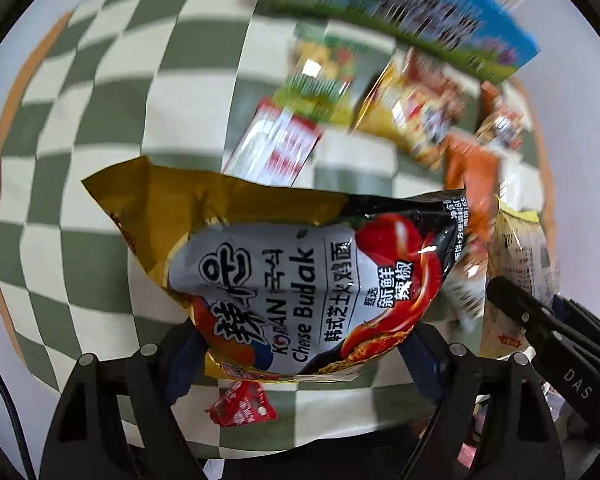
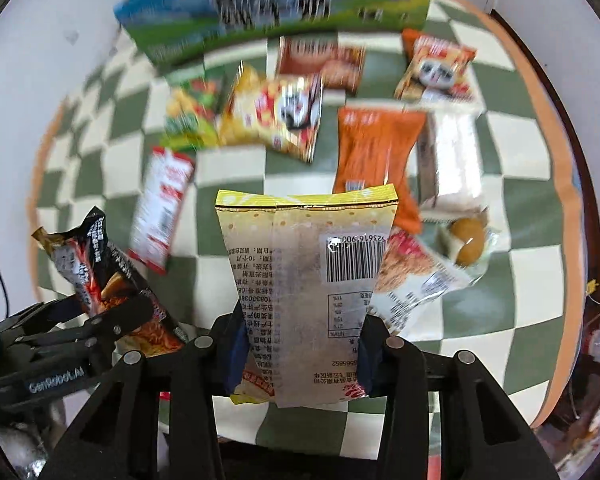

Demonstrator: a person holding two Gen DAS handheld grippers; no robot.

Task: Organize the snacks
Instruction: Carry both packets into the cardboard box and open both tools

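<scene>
My left gripper [image 1: 304,356] is shut on a black, red and gold Cheese Budak noodle packet [image 1: 300,280], held above the checkered cloth [image 1: 100,120]. The same packet shows at the left of the right wrist view [image 2: 100,272]. My right gripper [image 2: 300,356] is shut on a pale yellow snack bag [image 2: 304,288] with its barcode side facing me, held upright over the cloth. That bag shows at the right edge of the left wrist view [image 1: 520,264]. The two grippers are side by side.
Several snack packs lie on the green-and-white cloth [image 2: 520,280]: an orange pack [image 2: 376,160], a yellow panda pack [image 2: 276,116], a red-and-white pack [image 2: 160,208], a clear pack [image 2: 452,160]. A blue-and-green carton [image 2: 280,8] stands at the back. A small red sachet [image 1: 242,404] lies near me.
</scene>
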